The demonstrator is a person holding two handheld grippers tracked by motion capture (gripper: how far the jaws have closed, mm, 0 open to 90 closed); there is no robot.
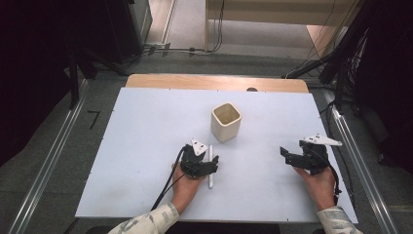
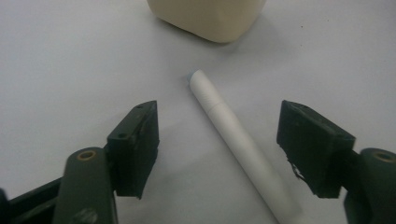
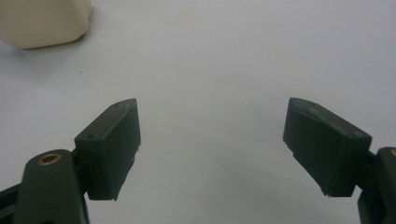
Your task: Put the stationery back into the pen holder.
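Left gripper point(image 1: 208, 163) hovering low over the white table point(image 1: 146, 146), jaws spread wide and straddling the white pen point(image 1: 211, 165) without touching it. In the left gripper view, pen point(image 2: 236, 140) lying flat on the table point(image 2: 70, 70) between the two pads point(image 2: 135, 147), running diagonally, capped tip pointing toward the cream cup point(image 2: 210, 18) just beyond. Cup point(image 1: 226, 121) standing upright near the table's centre, open mouth up. Right gripper point(image 1: 288, 155) resting well apart at the table's right side, held in the right hand point(image 1: 319, 183). Jaws gaping wide in the right gripper view, gripping nothing, bare table point(image 3: 210, 60) between them, cup point(image 3: 42, 21) showing at upper left.
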